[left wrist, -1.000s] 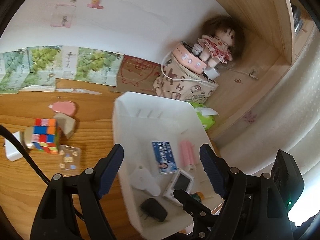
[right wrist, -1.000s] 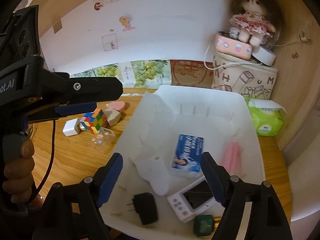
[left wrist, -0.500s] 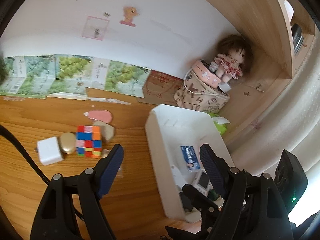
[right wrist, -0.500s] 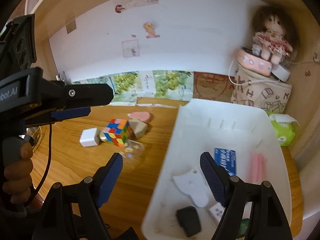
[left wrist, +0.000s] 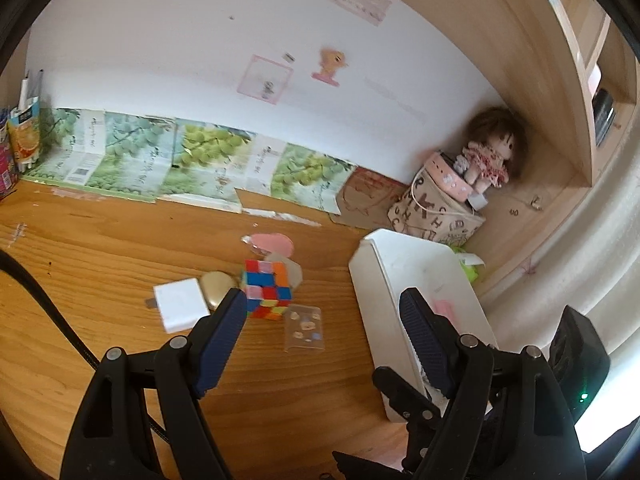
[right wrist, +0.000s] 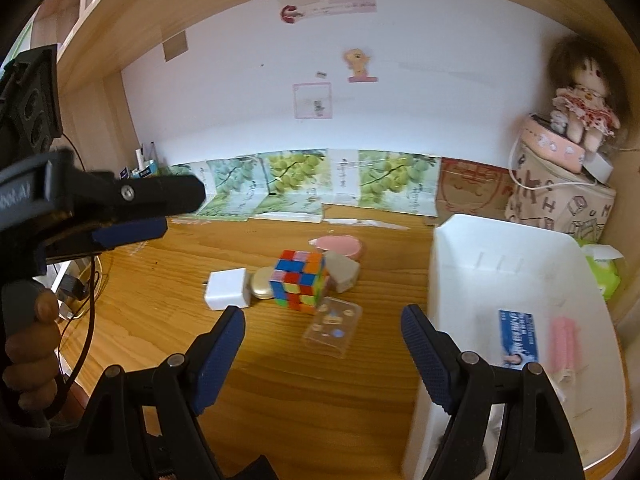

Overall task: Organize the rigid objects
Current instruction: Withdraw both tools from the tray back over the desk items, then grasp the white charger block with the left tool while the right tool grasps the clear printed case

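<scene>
Both tongs stand wide with nothing between their pads: the left tongs [left wrist: 322, 310] and the right tongs [right wrist: 323, 326] hang above the wooden table [right wrist: 168, 280]. Just beyond them lies a clear plastic case [right wrist: 333, 326], and behind it a colourful puzzle cube [right wrist: 299, 280] that partly hides a gold oval piece [right wrist: 262, 283] beside a white charger [right wrist: 227, 289]. A grey wedge [right wrist: 342, 271] and a pink item [right wrist: 340, 245] sit behind. To the right, the white bin [right wrist: 452, 264] holds a blue card [right wrist: 518, 338] and something pink [right wrist: 564, 344]; its near end is cut off.
</scene>
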`<state>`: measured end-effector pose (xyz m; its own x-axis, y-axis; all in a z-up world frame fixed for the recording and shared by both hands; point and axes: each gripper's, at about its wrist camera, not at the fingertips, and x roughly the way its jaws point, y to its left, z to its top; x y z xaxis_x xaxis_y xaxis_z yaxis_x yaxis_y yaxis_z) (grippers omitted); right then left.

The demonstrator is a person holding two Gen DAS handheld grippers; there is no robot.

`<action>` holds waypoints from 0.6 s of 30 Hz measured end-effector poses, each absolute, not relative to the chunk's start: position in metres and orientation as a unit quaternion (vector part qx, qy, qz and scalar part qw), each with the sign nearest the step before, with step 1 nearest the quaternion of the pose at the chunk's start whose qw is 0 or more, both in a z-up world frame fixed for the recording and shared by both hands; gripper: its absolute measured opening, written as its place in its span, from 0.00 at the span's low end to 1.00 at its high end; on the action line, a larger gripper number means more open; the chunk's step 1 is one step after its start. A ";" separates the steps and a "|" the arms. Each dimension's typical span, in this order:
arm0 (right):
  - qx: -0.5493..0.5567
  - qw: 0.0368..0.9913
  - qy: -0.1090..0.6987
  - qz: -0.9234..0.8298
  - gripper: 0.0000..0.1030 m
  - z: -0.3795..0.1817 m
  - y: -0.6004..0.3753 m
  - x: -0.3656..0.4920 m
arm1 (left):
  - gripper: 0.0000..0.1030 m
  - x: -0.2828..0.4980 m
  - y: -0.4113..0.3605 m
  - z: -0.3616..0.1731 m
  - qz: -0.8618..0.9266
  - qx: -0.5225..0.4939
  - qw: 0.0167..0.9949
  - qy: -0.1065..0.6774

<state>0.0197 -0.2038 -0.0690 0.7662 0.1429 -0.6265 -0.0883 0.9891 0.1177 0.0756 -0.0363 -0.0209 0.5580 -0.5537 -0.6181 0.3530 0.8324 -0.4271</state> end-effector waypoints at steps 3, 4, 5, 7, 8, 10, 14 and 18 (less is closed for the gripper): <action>0.045 0.938 0.338 0.060 0.79 -0.072 -0.192 0.022 | 0.79 0.078 -0.025 -0.022 -0.256 -0.124 0.875 0.393; 0.048 0.938 0.339 0.059 0.79 -0.073 -0.188 0.023 | 0.79 0.079 -0.021 -0.023 -0.255 -0.123 0.874 0.394; 0.051 0.937 0.340 0.059 0.79 -0.074 -0.185 0.024 | 0.79 0.080 -0.018 -0.024 -0.254 -0.121 0.874 0.396; 0.056 0.936 0.343 0.058 0.79 -0.077 -0.178 0.027 | 0.79 0.083 -0.012 -0.027 -0.251 -0.117 0.873 0.401; 0.059 0.935 0.345 0.056 0.79 -0.079 -0.175 0.029 | 0.79 0.085 -0.009 -0.029 -0.249 -0.115 0.872 0.406; 0.065 0.933 0.349 0.052 0.79 -0.083 -0.171 0.031 | 0.79 0.090 -0.002 -0.034 -0.243 -0.113 0.868 0.417; 0.078 0.928 0.361 0.042 0.79 -0.092 -0.163 0.039 | 0.79 0.100 0.007 -0.047 -0.229 -0.108 0.860 0.444; 0.086 0.918 0.386 0.026 0.79 -0.104 -0.161 0.050 | 0.79 0.111 0.012 -0.062 -0.209 -0.102 0.847 0.478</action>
